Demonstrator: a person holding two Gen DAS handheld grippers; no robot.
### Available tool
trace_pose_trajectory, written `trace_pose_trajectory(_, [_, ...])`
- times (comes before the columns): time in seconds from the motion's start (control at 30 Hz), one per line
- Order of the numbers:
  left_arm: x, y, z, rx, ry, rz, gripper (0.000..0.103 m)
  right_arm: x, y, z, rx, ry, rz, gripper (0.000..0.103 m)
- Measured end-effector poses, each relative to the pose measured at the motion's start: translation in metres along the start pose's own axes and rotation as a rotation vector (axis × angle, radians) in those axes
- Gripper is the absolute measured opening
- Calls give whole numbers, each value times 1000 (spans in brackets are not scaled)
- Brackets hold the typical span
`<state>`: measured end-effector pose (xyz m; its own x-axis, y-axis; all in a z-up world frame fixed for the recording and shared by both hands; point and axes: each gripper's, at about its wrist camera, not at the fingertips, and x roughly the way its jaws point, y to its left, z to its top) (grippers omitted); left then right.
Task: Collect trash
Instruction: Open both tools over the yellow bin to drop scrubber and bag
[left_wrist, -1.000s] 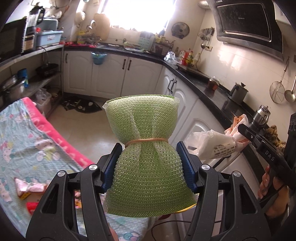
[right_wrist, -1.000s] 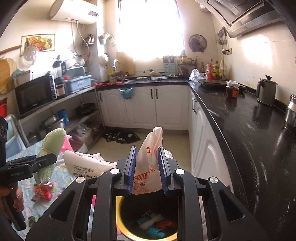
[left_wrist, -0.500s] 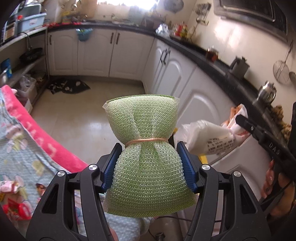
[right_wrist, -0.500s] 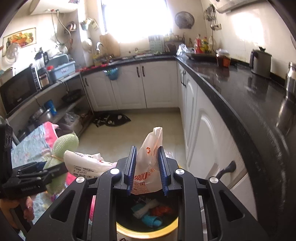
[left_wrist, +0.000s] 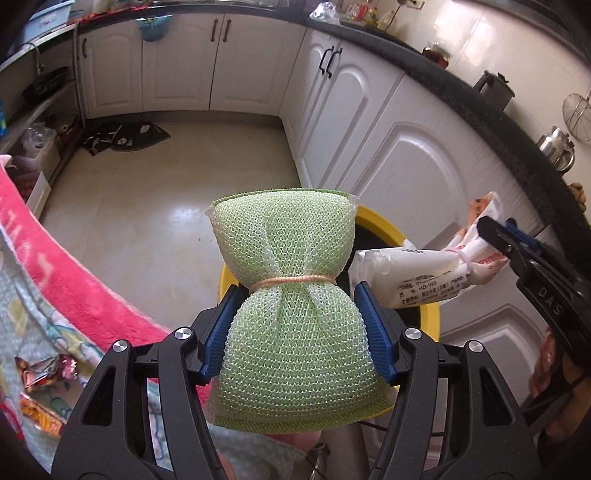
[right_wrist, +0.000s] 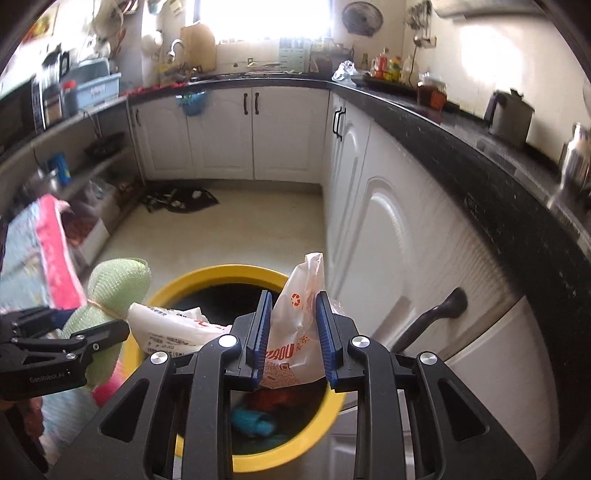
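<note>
Both hands are at the drop-off step of the trash collection: each gripper carries a piece of rubbish over the round yellow-rimmed trash bin with a black liner (right_wrist: 207, 280), which stands on the pale floor just beside the white lower cabinet doors (right_wrist: 391, 236). The left gripper (left_wrist: 297, 325) pinches a green mesh scouring sponge cinched at its waist by a tan rubber band (left_wrist: 291, 291); its blue pads press on the lower bulge, just under the band, and the upper half stands up in front of the bin's rim. The right gripper (right_wrist: 291, 332) is pressed on a crumpled white plastic bag with orange print, knotted around a white labelled packet (right_wrist: 299, 332); the packet end juts out to the left, over the bin's opening and near the sponge. Inside the bin, blue and red scraps (right_wrist: 258, 417) already lie at the bottom. The sponge seems to sit over the near left edge of the bin rather than squarely over the mouth, so the next move probably calls for bringing it further in over the opening before spreading the jaws; the bag looks better placed and could likely be let go where it hangs. Bright snack wrappers (left_wrist: 44, 373) lie on the patterned blue cloth with a pink border (left_wrist: 55, 266), so more collecting seems to remain.
</note>
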<state>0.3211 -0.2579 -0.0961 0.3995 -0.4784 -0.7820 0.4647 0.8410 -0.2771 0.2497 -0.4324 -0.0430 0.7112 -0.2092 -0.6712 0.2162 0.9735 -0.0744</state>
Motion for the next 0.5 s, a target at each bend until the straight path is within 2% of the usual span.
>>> trace_pose_trajectory(0.1, [11, -1, 0, -6, 23, 0, 56, 8, -2, -3, -19, 13, -47, 25])
trace_pose_trajectory(0.3, [23, -1, -1, 6, 57, -8, 60, 22, -7, -9, 19, 48, 9, 32])
trace_pose_trajectory(0.37, [21, 2, -1, -2, 51, -19, 64, 23, -7, -8, 34, 51, 24, 40])
trace_pose_trajectory(0.5, [11, 6, -1, -12, 27, -17, 70, 15, -6, -3, 41, 31, 37, 44])
